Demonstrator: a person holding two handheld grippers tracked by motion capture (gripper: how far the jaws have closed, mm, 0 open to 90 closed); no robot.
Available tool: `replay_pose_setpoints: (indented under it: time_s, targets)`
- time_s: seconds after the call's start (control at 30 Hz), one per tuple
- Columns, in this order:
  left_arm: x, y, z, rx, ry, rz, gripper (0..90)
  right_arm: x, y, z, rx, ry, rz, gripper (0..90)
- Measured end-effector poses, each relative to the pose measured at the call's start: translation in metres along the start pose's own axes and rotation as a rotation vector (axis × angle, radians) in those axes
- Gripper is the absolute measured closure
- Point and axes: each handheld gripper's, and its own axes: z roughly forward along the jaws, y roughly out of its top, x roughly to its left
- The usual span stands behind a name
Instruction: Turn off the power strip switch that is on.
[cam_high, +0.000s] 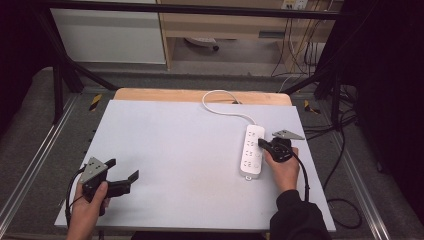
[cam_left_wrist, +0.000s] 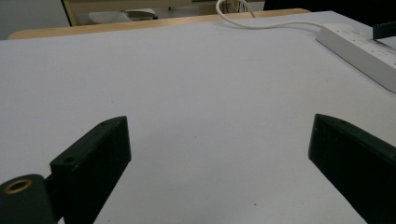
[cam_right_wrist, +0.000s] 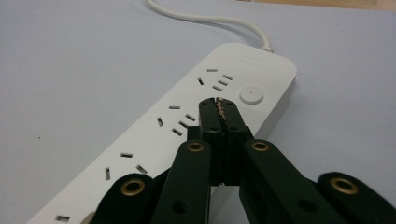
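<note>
Jaws of right gripper (cam_right_wrist: 219, 103) fully closed, nothing between them, tips over the white power strip (cam_right_wrist: 187, 121) just beside its round button (cam_right_wrist: 251, 94); contact unclear. Strip lies flat on the right side of the grey table (cam_high: 170, 145), cord (cam_high: 220, 107) running to the far edge. Left gripper (cam_high: 122, 170) jaws wide apart, empty, near-left corner, well apart from the strip.

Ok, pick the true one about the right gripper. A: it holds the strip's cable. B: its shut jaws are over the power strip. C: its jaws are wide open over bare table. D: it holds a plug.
B: the right gripper has its jaws pressed together with nothing between them, tips over the power strip near its round button.
</note>
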Motion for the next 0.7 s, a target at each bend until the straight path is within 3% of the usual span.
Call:
replay_pose_setpoints:
  time_s: [0.6,0.7]
  targets:
    - [-0.0002,0.0001,-0.0003,-0.002,-0.001,0.0,5.8,0.002,-0.0032,0.0027,-0.022,-0.018,-0.017,90.0]
    - [-0.0002,0.0002,-0.0006,-0.001,0.001,0.001,5.8,0.0014,-0.0051,0.0028,-0.029,-0.015,-0.002,90.0]
